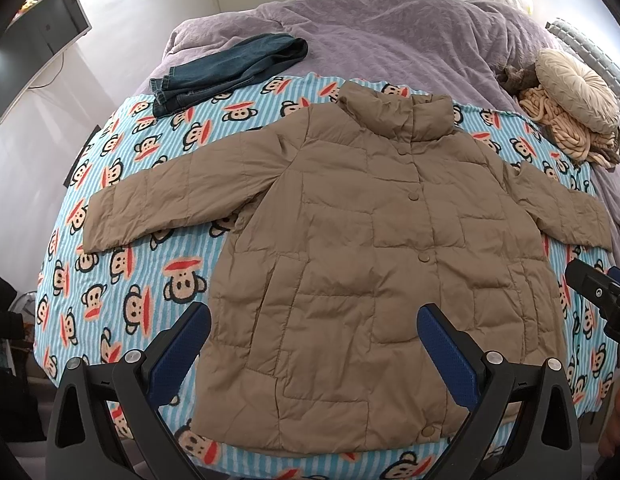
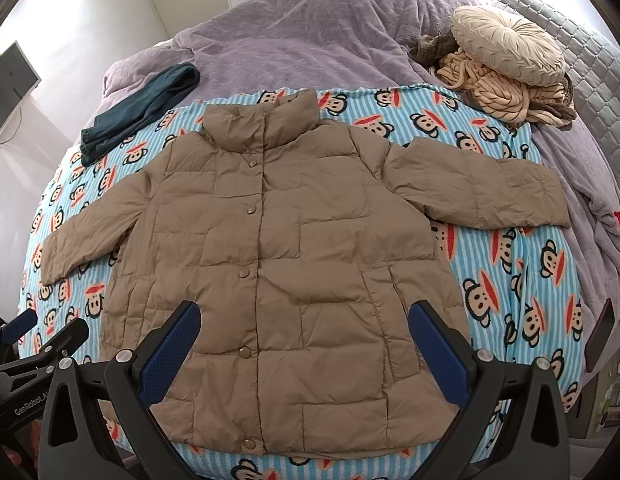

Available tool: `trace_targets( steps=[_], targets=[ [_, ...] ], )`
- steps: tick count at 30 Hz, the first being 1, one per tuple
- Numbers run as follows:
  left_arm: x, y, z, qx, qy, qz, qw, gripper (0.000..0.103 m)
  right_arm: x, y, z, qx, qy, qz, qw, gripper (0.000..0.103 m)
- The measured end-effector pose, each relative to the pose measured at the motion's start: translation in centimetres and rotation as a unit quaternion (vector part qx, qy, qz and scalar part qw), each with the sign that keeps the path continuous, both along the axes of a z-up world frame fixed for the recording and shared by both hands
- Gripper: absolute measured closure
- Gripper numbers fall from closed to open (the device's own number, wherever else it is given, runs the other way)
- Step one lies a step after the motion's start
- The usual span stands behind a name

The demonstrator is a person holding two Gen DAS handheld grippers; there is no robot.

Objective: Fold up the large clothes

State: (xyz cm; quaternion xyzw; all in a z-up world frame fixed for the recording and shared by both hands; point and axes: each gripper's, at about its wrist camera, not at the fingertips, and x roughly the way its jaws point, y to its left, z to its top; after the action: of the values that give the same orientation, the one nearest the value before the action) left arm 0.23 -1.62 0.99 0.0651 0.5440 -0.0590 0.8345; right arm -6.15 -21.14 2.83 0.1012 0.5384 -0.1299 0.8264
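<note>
A tan quilted puffer jacket [image 1: 370,248] [image 2: 278,256] lies flat and face up on a blue striped monkey-print blanket [image 1: 130,280] [image 2: 510,280], snaps closed, collar away from me, both sleeves spread out sideways. My left gripper [image 1: 314,328] hovers open above the jacket's lower left part, holding nothing. My right gripper [image 2: 304,328] hovers open above the lower right part near the hem, also holding nothing. The right gripper also shows at the right edge of the left wrist view [image 1: 602,296], and the left gripper at the lower left of the right wrist view [image 2: 34,344].
Folded dark jeans [image 1: 226,72] [image 2: 142,108] lie at the blanket's far left corner. A purple duvet [image 1: 390,32] [image 2: 310,32] covers the far bed. A round cream cushion [image 1: 578,88] [image 2: 506,48] and knitted throw sit far right. A monitor [image 1: 34,44] stands left.
</note>
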Motion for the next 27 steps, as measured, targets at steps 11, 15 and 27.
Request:
trace_targets(
  steps=[11, 15, 27],
  targets=[
    [0.17, 0.16, -0.09, 0.0, 0.0, -0.002, 1.0, 0.0, 0.18, 0.08, -0.1, 0.0, 0.001, 0.0, 1.0, 0.0],
    [0.34, 0.19, -0.24, 0.0, 0.001, -0.005, 1.0, 0.0, 0.17, 0.0, -0.09, 0.002, 0.001, -0.001, 1.0, 0.0],
    [0.38, -0.05, -0.56, 0.003, 0.008, -0.006, 0.9999, 0.0, -0.04, -0.82, -0.61, 0.009, 0.004, -0.007, 1.0, 0.0]
  ],
)
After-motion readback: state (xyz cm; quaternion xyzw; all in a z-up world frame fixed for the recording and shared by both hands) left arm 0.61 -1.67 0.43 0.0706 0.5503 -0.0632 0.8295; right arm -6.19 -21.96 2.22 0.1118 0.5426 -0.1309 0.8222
